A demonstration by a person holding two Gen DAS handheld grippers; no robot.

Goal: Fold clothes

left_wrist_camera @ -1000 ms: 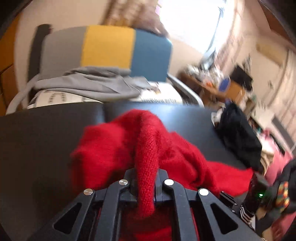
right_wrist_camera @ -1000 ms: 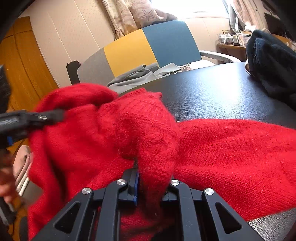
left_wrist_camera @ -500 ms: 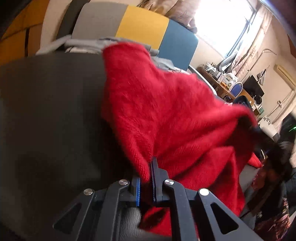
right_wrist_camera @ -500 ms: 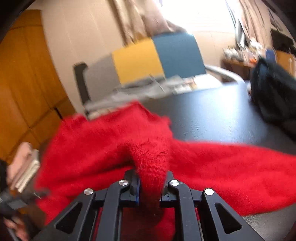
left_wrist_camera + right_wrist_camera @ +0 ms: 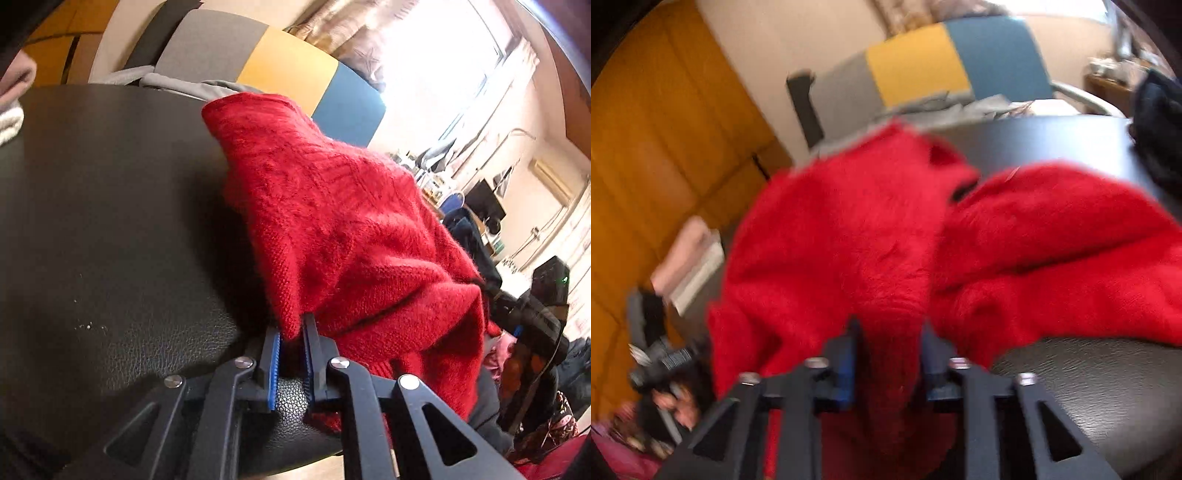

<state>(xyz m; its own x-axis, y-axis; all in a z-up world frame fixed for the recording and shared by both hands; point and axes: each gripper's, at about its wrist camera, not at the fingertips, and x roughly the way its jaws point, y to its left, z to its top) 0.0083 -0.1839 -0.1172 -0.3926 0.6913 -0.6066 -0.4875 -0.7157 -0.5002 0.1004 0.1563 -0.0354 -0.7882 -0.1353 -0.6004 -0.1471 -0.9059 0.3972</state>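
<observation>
1. Now the red sweater [image 5: 343,236] lies heaped on the black bench [image 5: 110,221], a fold just laid.
2. Left gripper [image 5: 291,332] pinches its hem at 6 o'clock.
3. Right gripper [image 5: 888,354] fingers are opening, a fold of knit between them.
4. Next: free both, smooth flat.

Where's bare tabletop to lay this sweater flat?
Most bare black table lies left of the red sweater, running back to the grey garment by the chair. A small strip shows near the right claw. The far right is crowded by dark clothing.

A grey-yellow-blue chair [image 5: 258,62] stands behind the black table [image 5: 110,221].
</observation>
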